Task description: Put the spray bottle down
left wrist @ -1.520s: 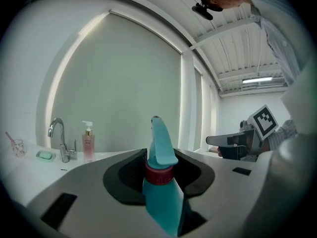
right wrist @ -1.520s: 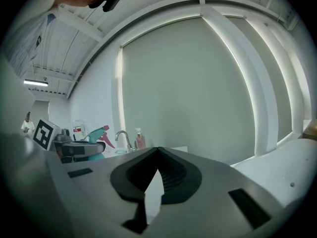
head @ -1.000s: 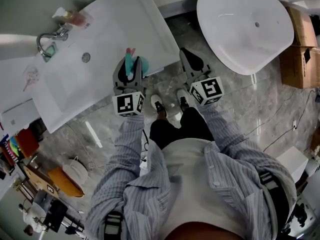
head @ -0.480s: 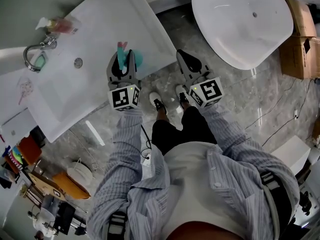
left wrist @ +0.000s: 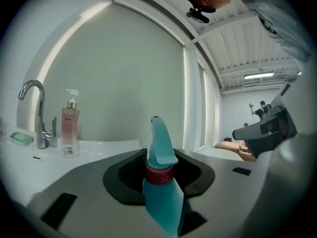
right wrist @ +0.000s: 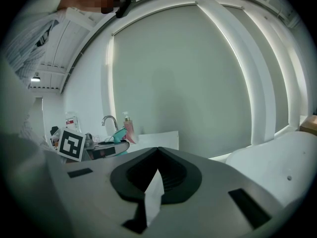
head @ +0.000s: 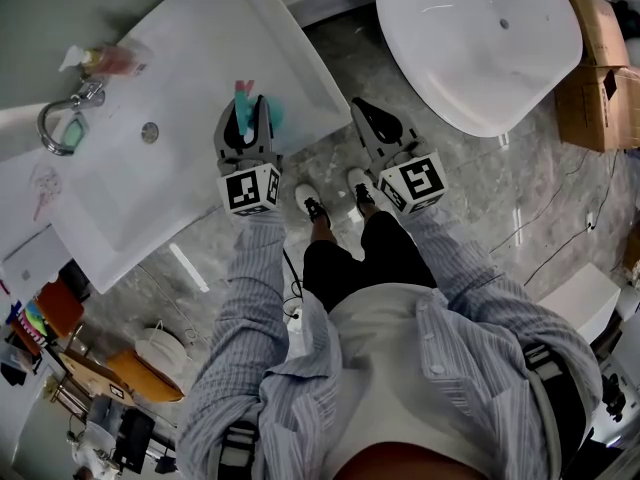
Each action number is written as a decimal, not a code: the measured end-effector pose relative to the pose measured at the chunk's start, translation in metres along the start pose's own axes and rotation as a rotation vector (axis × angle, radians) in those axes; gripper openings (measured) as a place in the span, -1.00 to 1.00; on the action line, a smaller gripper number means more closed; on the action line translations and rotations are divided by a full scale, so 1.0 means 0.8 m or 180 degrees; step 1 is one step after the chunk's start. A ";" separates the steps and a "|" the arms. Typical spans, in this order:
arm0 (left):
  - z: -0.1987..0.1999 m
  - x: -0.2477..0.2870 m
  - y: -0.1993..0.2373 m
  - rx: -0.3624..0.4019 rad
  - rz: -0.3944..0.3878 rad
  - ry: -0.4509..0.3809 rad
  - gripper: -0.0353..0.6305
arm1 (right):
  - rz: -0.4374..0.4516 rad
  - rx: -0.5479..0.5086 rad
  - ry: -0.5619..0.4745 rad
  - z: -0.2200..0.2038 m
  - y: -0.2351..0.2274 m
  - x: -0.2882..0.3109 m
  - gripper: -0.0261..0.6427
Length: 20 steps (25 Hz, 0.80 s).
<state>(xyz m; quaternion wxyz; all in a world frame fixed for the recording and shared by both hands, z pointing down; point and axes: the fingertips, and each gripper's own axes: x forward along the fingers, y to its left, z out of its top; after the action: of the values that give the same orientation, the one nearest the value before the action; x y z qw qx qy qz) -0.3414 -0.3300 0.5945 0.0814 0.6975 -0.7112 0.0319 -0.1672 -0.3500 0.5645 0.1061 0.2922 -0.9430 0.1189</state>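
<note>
Teal bottle (head: 264,115) held upright over the sink (head: 300,58) rim, not yet set down.
Left gripper (head: 247,118) jaws clamp it below the collar (trigger head up, so nothing spills); it hangs lower and nearer the sink than a second earlier. Right gripper (head: 368,116) waits aside, jaws pinched on a white slip (right wrist: 153,195).

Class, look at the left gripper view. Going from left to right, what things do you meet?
faucet → pink pump bottle → teal spray bottle → right gripper
</note>
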 end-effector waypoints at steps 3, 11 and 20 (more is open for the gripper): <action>0.001 0.001 0.000 0.0021 0.0026 -0.0042 -0.48 | 0.0029 -0.0029 0.0013 0.004 0.002 -0.004 -0.88; -0.004 0.002 -0.005 0.0025 -0.0014 0.0022 -0.48 | 0.0073 -0.0060 0.0009 0.008 0.010 -0.007 -0.88; -0.008 -0.010 -0.002 0.0042 -0.0021 0.0132 -0.39 | 0.0100 -0.0108 -0.0022 0.018 0.018 -0.017 -0.88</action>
<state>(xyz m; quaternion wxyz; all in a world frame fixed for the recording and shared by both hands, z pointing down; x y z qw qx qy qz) -0.3392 -0.3215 0.5993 0.0917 0.6996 -0.7068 0.0508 -0.1666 -0.3355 0.5450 0.1059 0.2760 -0.9497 0.1035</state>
